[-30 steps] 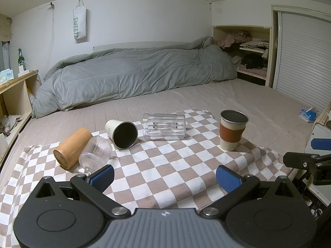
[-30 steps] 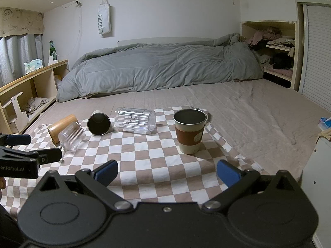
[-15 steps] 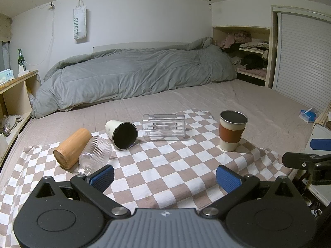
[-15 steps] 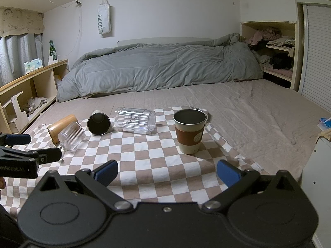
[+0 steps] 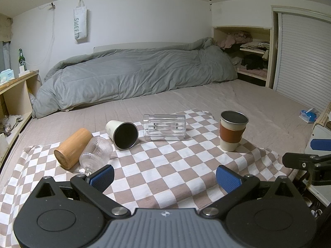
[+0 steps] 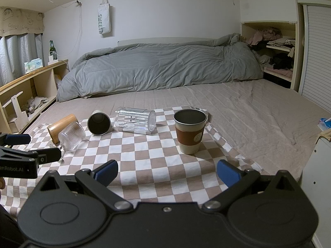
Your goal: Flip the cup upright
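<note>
Several cups lie on their sides on a checkered cloth [image 5: 165,165] on the bed: a bamboo cup [image 5: 71,147], a ribbed glass [image 5: 96,155], a cream cup with a dark inside [image 5: 123,132] and a clear ribbed tumbler [image 5: 164,127]. A cup with a brown sleeve [image 5: 232,133] stands upright at the right. In the right wrist view they are the bamboo cup [image 6: 60,125], glass [image 6: 71,136], cream cup [image 6: 99,123], tumbler [image 6: 135,121] and sleeved cup [image 6: 189,131]. My left gripper [image 5: 165,177] and right gripper [image 6: 167,172] are open, empty, near the cloth's front edge.
A grey duvet [image 5: 134,78] lies across the back of the bed. Wooden shelves [image 6: 26,95] run along the left, a clothes shelf [image 6: 275,51] at the back right. A blue tissue pack [image 5: 308,115] lies at the right edge.
</note>
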### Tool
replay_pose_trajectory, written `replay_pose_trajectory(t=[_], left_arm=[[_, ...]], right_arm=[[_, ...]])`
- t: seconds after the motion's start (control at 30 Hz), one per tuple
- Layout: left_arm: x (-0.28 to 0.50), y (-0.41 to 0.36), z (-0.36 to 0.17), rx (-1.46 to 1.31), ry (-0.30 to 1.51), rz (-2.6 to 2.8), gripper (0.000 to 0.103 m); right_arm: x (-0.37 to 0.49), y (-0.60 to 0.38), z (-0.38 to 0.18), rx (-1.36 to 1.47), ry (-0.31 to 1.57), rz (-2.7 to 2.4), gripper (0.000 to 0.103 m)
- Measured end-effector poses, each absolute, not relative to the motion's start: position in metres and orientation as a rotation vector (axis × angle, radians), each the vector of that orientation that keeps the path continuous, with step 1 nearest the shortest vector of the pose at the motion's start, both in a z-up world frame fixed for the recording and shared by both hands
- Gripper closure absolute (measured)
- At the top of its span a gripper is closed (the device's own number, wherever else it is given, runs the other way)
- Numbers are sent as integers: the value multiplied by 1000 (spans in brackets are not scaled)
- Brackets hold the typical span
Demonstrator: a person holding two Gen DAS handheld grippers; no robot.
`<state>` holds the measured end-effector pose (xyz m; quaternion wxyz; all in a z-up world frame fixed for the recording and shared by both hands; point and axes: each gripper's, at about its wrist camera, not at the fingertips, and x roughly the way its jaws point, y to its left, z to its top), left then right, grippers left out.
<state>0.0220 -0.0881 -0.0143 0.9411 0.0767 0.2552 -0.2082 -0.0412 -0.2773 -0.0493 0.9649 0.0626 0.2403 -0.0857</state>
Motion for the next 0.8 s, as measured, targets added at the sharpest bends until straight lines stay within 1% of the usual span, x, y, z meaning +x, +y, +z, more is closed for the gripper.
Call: replay_pose_trajectory(t=[0.8], left_arm=[[21,-87,-14,152,516,-416,0]], right_arm=[[-41,-277,-49,126,486,-174,0]])
